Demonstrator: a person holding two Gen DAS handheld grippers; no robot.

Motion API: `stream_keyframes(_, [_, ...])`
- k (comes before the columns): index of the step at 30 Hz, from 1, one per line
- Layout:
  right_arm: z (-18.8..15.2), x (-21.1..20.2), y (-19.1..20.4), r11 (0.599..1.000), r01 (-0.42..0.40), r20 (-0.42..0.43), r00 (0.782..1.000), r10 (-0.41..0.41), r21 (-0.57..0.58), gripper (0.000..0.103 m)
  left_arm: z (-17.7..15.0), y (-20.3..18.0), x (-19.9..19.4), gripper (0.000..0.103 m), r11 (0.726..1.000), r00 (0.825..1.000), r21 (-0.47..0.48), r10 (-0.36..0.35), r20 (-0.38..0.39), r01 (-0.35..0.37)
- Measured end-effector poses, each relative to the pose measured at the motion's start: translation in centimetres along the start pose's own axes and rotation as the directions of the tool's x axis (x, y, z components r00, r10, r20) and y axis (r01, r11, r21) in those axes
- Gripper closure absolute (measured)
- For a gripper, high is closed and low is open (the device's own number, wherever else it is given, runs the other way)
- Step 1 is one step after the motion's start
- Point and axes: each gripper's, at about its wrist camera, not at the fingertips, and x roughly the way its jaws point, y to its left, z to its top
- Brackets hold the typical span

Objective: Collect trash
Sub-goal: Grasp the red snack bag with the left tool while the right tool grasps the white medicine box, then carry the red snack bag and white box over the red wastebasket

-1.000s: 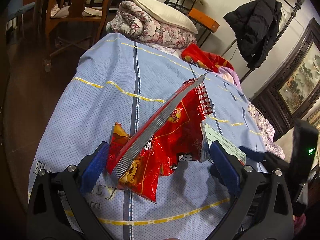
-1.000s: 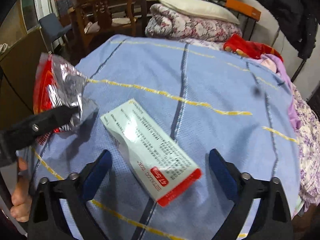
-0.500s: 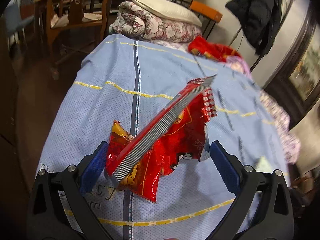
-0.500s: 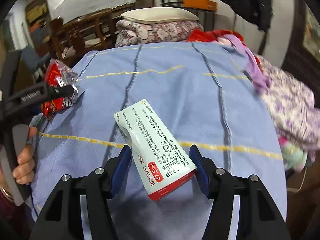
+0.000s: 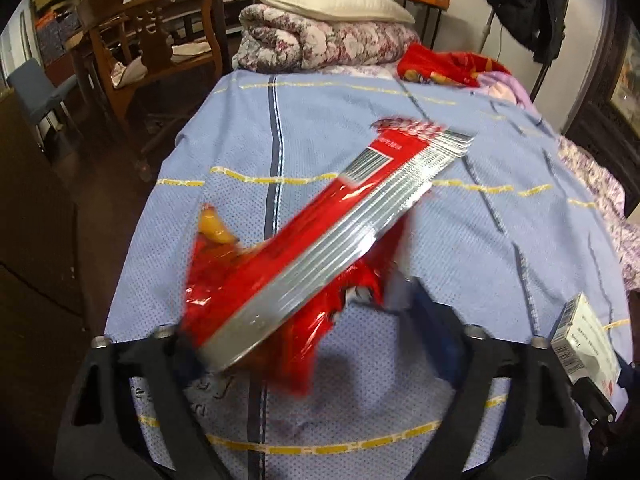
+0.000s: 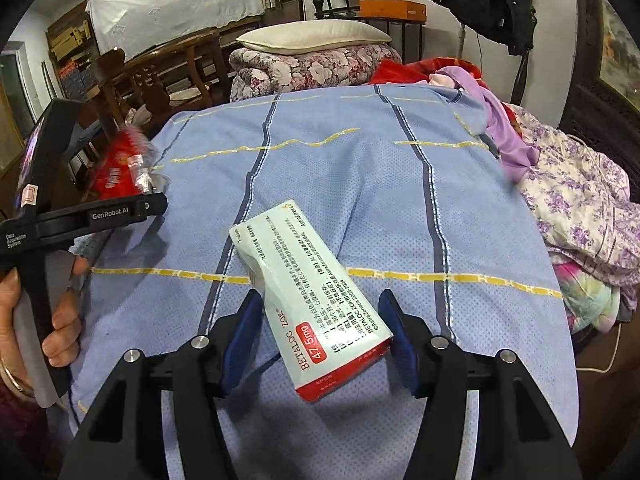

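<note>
A: Left gripper (image 5: 304,332)?
B: Jaws closing around the crinkled red foil snack bag (image 5: 288,264) with a ribbed silver seal, on the blue dotted bedsheet with yellow stripes (image 5: 360,112). Bag sits between the pads; frame's blurred, so I can't tell if they press yet.
A: Handling?
B: Looks light, floppy, slick foil. I'd pinch the bunched red body rather than the stiff seal strip; it'll crumple, not break.
A: Right gripper (image 6: 320,336)?
B: Half-wide, blue pads against both long sides of the pale green cardboard medicine box with a red end (image 6: 312,300), holding it just over the sheet.
A: Box?
B: Probably empty: light, stiff, but crushable. Side grip near the red end seems fine.
</note>
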Motion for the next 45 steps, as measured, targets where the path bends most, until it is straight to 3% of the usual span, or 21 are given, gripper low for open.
stream_keyframes(2, [-0.2,-0.5,-0.1,1.000,0.002,0.009,1.000,-0.002,0.005,0.044,-0.3,0.2,-0.6,0.055,1.000,1.000,-0.012,-0.024,0.018,0.024])
stream_keyframes(4, [-0.4,-1.5,-0.2,1.000,0.003,0.021,1.000,-0.003,0.007,0.044,-1.0,0.4,-1.5,0.063,0.999,0.999,-0.026,-0.041,0.036,0.042])
stream_keyframes(7, [-0.7,-3.2,-0.7,1.000,0.011,0.044,0.999,-0.011,0.011,0.044,-2.5,-1.0,-3.4,0.075,1.000,0.997,0.022,0.000,0.082,-0.002])
stream_keyframes(16, [-2.6,-6.8,-2.2,0.999,0.010,0.076,0.997,-0.014,0.046,0.044,-5.3,-2.8,-7.9,0.081,0.998,0.991,0.031,-0.058,0.118,0.054])
stream_keyframes(30, [-5.1,-13.0,-4.9,0.994,-0.011,0.169,0.986,-0.007,0.107,0.044,-7.3,-4.3,-14.6,0.081,0.982,0.967,0.030,-0.187,0.173,0.185])
stream_keyframes(39, [-7.2,-18.7,-6.7,0.989,-0.044,0.253,0.967,0.007,0.139,0.044,-8.9,-7.0,-21.1,0.081,0.970,0.938,0.087,-0.243,0.247,0.228])
stream_keyframes(45, [-8.8,-23.2,-8.2,0.986,-0.065,0.321,0.947,0.012,0.157,0.044,-10.5,-9.8,-25.8,0.081,0.944,0.902,0.144,-0.325,0.285,0.295])
